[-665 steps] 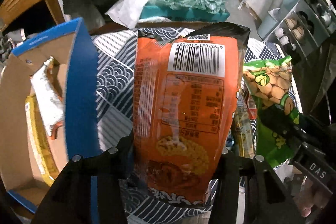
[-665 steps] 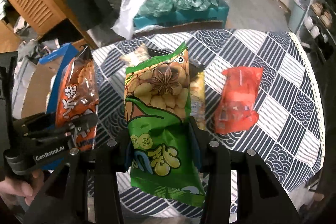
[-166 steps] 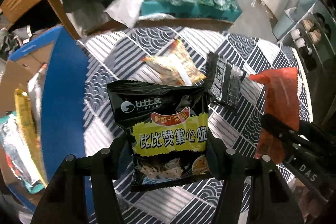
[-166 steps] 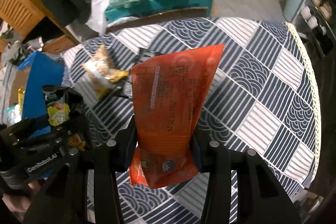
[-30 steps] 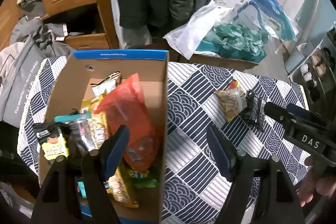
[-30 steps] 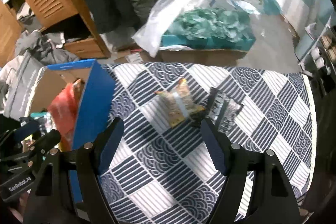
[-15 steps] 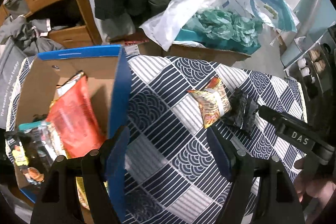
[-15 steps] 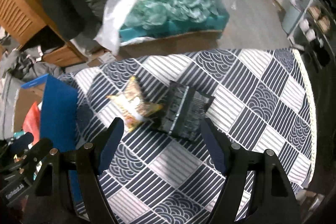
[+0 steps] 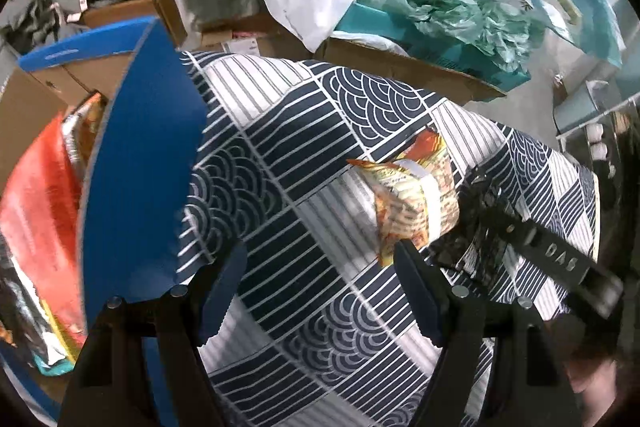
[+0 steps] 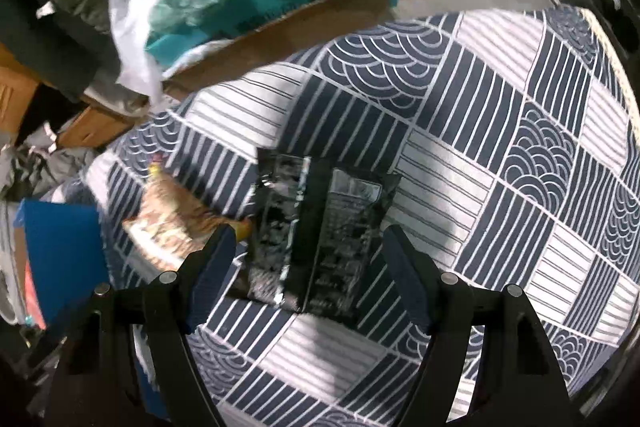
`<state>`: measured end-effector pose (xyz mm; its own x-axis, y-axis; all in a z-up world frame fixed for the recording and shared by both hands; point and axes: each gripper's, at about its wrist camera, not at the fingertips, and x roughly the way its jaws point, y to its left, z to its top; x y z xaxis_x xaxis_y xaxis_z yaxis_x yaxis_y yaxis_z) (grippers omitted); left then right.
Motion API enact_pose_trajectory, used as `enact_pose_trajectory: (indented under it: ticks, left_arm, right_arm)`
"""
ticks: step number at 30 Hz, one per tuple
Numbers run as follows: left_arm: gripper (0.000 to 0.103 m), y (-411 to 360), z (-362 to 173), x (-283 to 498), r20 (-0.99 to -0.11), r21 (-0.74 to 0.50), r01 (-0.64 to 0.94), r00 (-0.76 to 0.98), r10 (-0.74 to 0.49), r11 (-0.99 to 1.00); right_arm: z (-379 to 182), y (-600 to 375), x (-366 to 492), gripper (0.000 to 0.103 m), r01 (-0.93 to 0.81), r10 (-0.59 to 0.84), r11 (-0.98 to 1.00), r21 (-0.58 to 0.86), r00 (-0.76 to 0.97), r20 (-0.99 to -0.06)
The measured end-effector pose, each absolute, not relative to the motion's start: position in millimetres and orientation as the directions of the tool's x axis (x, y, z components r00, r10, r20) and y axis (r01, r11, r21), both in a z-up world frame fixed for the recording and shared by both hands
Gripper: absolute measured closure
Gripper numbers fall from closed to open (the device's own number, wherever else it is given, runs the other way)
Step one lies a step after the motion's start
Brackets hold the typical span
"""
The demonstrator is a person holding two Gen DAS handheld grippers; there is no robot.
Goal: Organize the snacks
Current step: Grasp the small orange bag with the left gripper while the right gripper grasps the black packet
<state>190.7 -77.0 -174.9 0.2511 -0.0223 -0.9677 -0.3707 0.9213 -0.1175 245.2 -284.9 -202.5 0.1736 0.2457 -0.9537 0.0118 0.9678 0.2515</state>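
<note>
Reaching with both grippers, left [image 9: 316,291] and right [image 10: 304,263], spread and empty, toward last two packets — black [image 10: 320,235], orange [image 9: 416,203] — needing clamping, then boxing [image 9: 136,163].

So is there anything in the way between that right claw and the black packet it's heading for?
Nothing visible. The right gripper is open with the black packet framed between its fingers on the tablecloth. The orange snack packet lies just left of it, beside rather than in front.

"DAS" — on the right hand-held gripper [image 9: 532,243]
</note>
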Motion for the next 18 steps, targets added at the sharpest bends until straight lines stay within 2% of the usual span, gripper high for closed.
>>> enact_pose_trajectory:
  ticks: [3, 6, 14, 18]
  left_arm:
    - [0.026, -81.1, -176.7, 199.2, -0.967, -0.115, -0.366, 0.254, -0.020, 0.923]
    - [0.020, -83.4, -178.6, 206.8, -0.968, -0.117, -0.364, 0.252, -0.024, 0.924]
    - [0.020, -90.5, -184.7, 218.8, -0.967, -0.152, -0.388, 0.250, -0.054, 0.909]
    - [0.020, -99.9, -190.1, 225.5, -0.970, -0.160, -0.393, 0.235, -0.069, 0.906]
  right_arm:
    - [-211.4, -282.8, 247.6, 0.028, 0.016, 0.246, 0.968, 0.251, 0.161, -0.956]
    - [-218.6, -277.4, 249.1, 0.027, 0.003, 0.226, 0.973, 0.229, 0.152, -0.962]
    - [-224.9, -269.6, 246.9, 0.027, -0.065, 0.155, 0.987, 0.145, 0.194, -0.969]
    - [-223.5, -276.4, 245.7, 0.034, -0.076, 0.167, 0.985, 0.155, 0.199, -0.966]
